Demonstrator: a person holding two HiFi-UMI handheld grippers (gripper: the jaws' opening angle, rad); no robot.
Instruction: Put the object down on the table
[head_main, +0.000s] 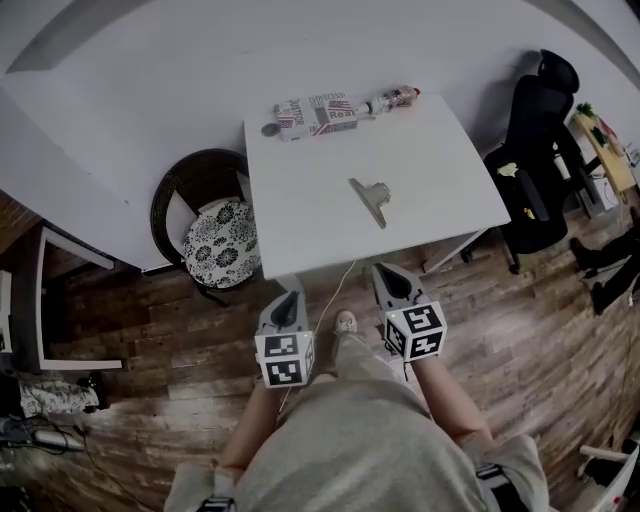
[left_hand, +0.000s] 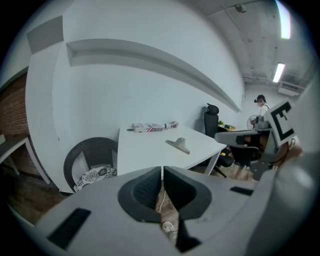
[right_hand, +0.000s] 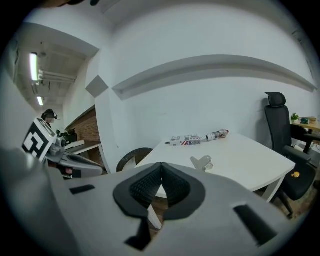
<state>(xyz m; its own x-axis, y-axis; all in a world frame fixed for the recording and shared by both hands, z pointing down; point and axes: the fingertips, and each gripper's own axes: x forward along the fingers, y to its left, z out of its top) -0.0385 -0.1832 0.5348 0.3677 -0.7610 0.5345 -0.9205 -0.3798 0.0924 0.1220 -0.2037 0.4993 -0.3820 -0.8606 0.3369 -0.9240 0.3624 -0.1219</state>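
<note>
Metal clip (head_main: 369, 198) sits on the white table (head_main: 300, 180) — left gripper (head_main: 290, 293) and right gripper (head_main: 387, 273) both pinched together, holding nothing.

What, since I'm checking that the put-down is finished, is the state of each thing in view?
Silver metal bulldog clip: lying on the white table, touched by neither gripper.
Left gripper: shut, empty, by the table's near edge.
Right gripper: shut, empty, by the table's near edge.
Flag-printed carton: lying flat at the table's far edge.
Dark wicker chair: unoccupied.
Black office chair: unoccupied.
</note>
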